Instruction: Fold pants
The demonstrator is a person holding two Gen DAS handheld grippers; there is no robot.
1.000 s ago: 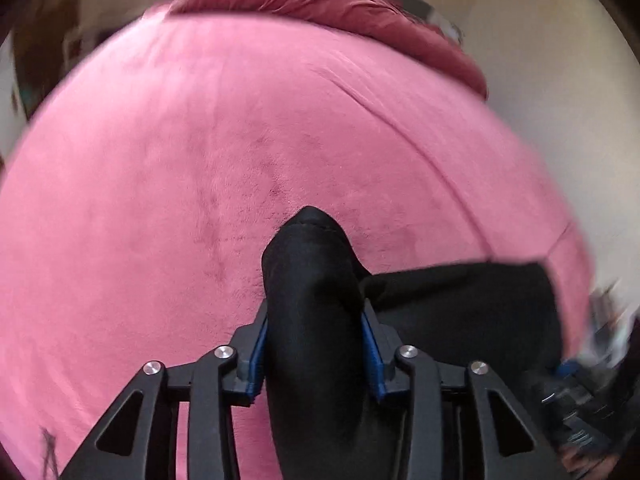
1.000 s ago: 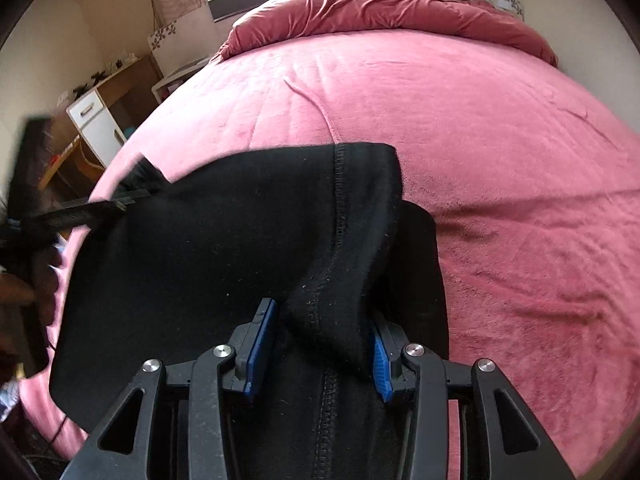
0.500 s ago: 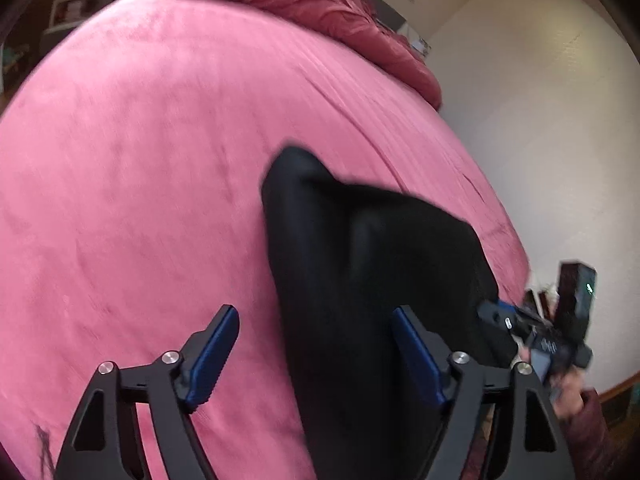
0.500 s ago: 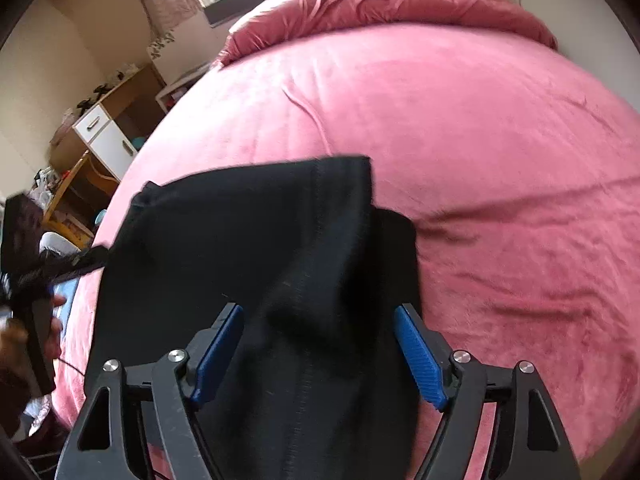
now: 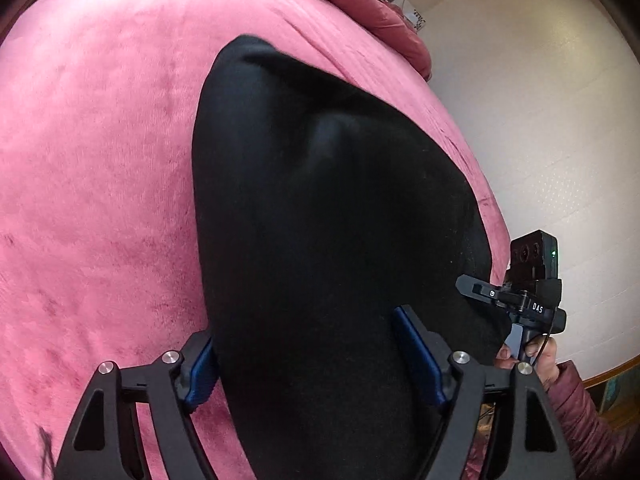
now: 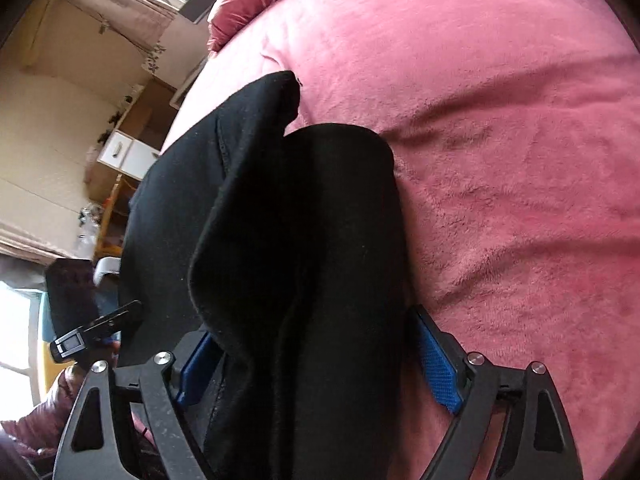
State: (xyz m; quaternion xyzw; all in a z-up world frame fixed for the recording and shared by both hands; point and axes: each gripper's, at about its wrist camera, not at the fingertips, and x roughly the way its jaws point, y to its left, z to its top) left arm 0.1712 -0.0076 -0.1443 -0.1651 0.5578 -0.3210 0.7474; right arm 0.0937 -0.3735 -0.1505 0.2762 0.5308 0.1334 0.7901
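Observation:
The black pants (image 5: 320, 220) lie folded on the pink bed near its front edge. In the left wrist view my left gripper (image 5: 308, 356) is open, its blue pads wide apart on either side of the cloth. The right gripper's body (image 5: 528, 288) shows at the right edge of that view, in a hand. In the right wrist view the pants (image 6: 288, 220) run forward in bunched folds between my right gripper's (image 6: 316, 368) open jaws. Cloth fills the gap but the pads do not pinch it.
The pink bedspread (image 5: 100, 140) spreads around the pants, with a rumpled red duvet (image 5: 384, 12) at the head. A cream wall (image 5: 540, 120) is right of the bed. A wooden desk with white drawers (image 6: 124, 152) and clutter stands left of the bed.
Both grippers went from shut on the pants to open and let the cloth go. The pants settled on the bed, and both grippers have drawn back and tilted.

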